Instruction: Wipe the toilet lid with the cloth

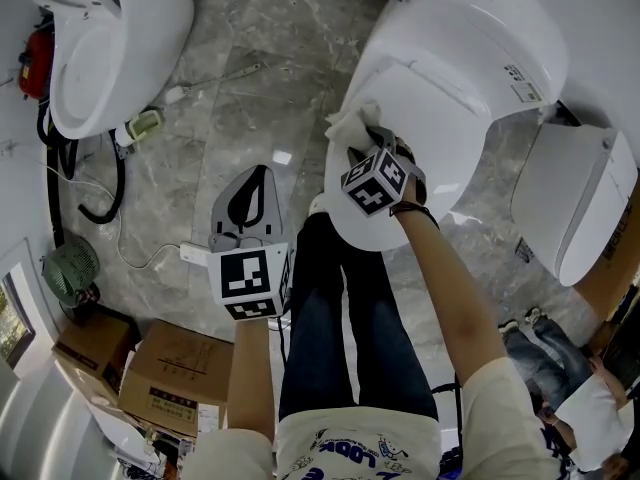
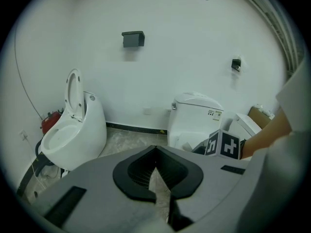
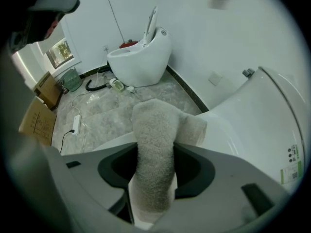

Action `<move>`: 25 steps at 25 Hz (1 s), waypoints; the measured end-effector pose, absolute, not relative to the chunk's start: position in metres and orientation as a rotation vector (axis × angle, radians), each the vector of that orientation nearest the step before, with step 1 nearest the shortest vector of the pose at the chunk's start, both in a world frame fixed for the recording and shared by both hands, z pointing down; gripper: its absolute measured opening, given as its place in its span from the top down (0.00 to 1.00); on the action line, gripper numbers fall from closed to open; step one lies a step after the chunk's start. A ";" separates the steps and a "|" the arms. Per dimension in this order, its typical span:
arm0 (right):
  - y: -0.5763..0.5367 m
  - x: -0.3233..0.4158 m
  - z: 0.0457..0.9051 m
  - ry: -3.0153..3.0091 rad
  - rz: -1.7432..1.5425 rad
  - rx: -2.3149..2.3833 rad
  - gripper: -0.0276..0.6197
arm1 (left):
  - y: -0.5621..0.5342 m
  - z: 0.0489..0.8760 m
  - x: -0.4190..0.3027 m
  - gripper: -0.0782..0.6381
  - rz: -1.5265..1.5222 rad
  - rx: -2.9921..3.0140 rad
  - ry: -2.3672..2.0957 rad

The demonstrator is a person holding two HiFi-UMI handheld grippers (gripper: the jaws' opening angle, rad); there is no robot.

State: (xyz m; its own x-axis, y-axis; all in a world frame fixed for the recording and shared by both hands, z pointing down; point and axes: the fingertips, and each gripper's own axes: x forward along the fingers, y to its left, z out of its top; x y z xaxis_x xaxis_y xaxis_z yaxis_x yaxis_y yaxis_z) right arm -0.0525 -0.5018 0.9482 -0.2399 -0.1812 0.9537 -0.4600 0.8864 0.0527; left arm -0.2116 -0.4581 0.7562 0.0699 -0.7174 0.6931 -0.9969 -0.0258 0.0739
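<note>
The wiping step seems to be in hand, and probably near its start; the right gripper point(image 1: 372, 140) has the cloth point(image 3: 154, 144) at the near left edge of the lid point(image 1: 440, 98), and most of the lid lies beyond it, not covered by the cloth; the lid is closed, and whether it is wet or dry I cannot tell

For the next move, I judge that the cloth must be pressed flat on the lid and drawn across it toward the back and the far side, with the grip kept firm so the cloth does not slip out; the lid is curved, so the gripper should follow this curve to keep contact

The right jaws are only a little apart, closed on a thick fold of the cloth; the fold stands up between them and its free end hangs forward over the lid edge, touching it

The left gripper point(image 1: 258, 180) is well apart from the toilet, above the floor point(image 1: 250, 98) beside the person's leg; its jaws are nearly together, only a thin slit between the pads point(image 2: 141, 171), and they hold nothing
</note>
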 end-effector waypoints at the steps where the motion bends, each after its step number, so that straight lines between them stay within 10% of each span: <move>1: -0.494 -0.055 0.949 -1.822 0.277 0.468 0.65 | -0.456 0.756 -0.213 0.89 0.653 1.797 -1.704; 25: -0.322 -0.063 0.957 -1.882 0.267 0.182 0.65 | -0.406 0.758 -0.225 0.89 0.649 1.763 -1.719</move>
State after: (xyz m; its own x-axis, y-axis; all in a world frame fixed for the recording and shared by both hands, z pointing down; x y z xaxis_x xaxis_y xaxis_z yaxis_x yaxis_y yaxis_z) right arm -0.0633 -0.3217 0.9568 -0.3205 0.0065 0.9472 -0.2571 0.9619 -0.0936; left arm -0.2246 -0.4057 0.7576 0.0485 -0.7116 0.7010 -0.9973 0.0048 0.0739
